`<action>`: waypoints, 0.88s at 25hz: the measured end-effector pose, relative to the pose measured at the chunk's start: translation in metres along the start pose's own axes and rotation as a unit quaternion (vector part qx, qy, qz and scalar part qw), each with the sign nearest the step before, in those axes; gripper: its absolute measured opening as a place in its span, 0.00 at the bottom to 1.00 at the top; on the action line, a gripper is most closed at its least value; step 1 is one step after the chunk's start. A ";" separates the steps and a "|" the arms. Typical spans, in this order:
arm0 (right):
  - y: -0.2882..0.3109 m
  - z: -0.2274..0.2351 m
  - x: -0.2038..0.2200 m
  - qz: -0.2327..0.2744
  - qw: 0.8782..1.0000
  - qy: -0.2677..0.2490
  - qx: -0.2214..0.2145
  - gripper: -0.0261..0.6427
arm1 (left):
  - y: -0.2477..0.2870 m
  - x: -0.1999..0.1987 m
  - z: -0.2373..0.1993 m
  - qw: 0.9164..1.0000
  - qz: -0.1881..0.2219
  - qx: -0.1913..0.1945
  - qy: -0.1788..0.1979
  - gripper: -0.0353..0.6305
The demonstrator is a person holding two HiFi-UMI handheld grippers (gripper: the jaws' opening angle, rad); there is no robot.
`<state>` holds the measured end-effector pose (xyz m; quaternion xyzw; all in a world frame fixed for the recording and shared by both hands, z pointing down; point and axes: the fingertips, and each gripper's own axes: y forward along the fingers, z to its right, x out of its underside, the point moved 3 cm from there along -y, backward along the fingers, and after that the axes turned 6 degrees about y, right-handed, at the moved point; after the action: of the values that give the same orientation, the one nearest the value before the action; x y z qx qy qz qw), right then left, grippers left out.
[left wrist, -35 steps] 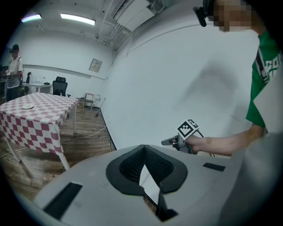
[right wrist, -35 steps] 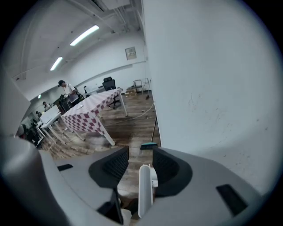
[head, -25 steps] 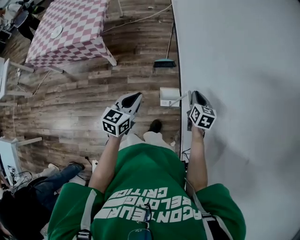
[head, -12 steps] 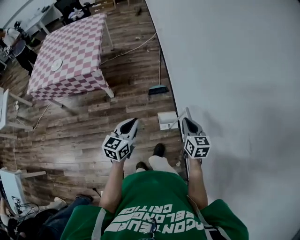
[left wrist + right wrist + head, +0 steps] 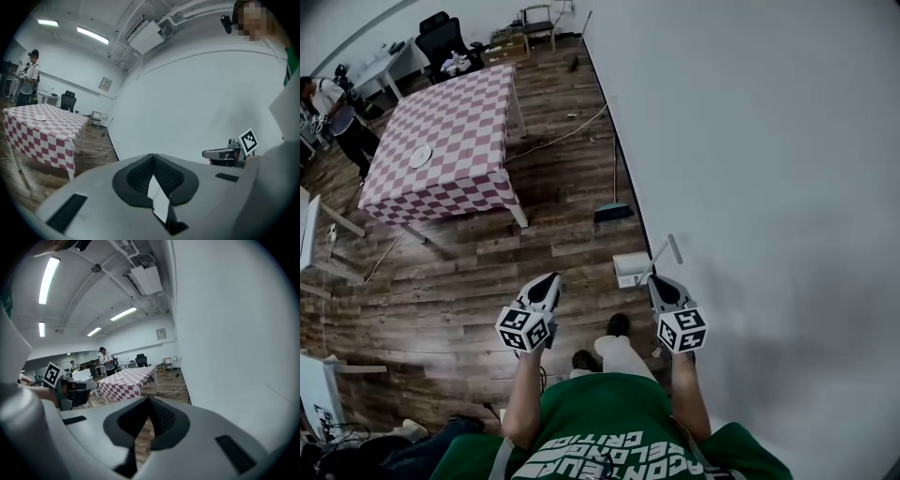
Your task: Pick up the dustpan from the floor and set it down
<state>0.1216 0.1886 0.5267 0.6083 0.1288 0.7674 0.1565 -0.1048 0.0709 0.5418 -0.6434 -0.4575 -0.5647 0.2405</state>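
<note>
I read left gripper (image 5: pixel 549 280) and right gripper (image 5: pixel 657 280) fully closed, empty; dustpan (image 5: pixel 632 268) stands at wall-side edge of floor (image 5: pixel 469 272).

1 dustpan (image 5: pixel 630 269), 1 broom (image 5: pixel 612 213), 1 checked table (image 5: pixel 441 141)

1. You are in big open office/lab-type room: strip lights (image 5: pixel 48 280), AC unit (image 5: pixel 147 36) on bare ceiling.
2. Office chair (image 5: pixel 441 39), desks (image 5: pixel 380 64) at far end; checkered table (image 5: pixel 441 141) on wood floor (image 5: pixel 469 272).
3. Another person (image 5: pixel 107 363) stands near table.
</note>
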 end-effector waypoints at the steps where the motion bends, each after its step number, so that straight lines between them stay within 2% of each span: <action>1: -0.003 -0.001 0.001 0.003 1.000 0.002 0.000 0.05 | -0.004 0.000 0.002 1.000 0.002 0.000 0.003 0.06; 5: -0.012 -0.007 0.008 0.015 1.000 0.018 0.003 0.05 | -0.019 0.001 0.007 1.000 0.005 0.003 0.012 0.06; 10: -0.018 -0.010 0.017 0.016 0.999 0.028 0.008 0.05 | -0.032 0.009 0.005 1.000 0.004 -0.002 0.003 0.06; 22: -0.019 -0.013 0.018 0.017 1.000 0.020 0.002 0.05 | -0.037 0.005 0.010 1.000 0.013 -0.002 0.006 0.06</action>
<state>0.1066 0.2136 0.5326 0.5954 0.1230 0.7816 0.1395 -0.1319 0.0976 0.5363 -0.6466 -0.4466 -0.5659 0.2492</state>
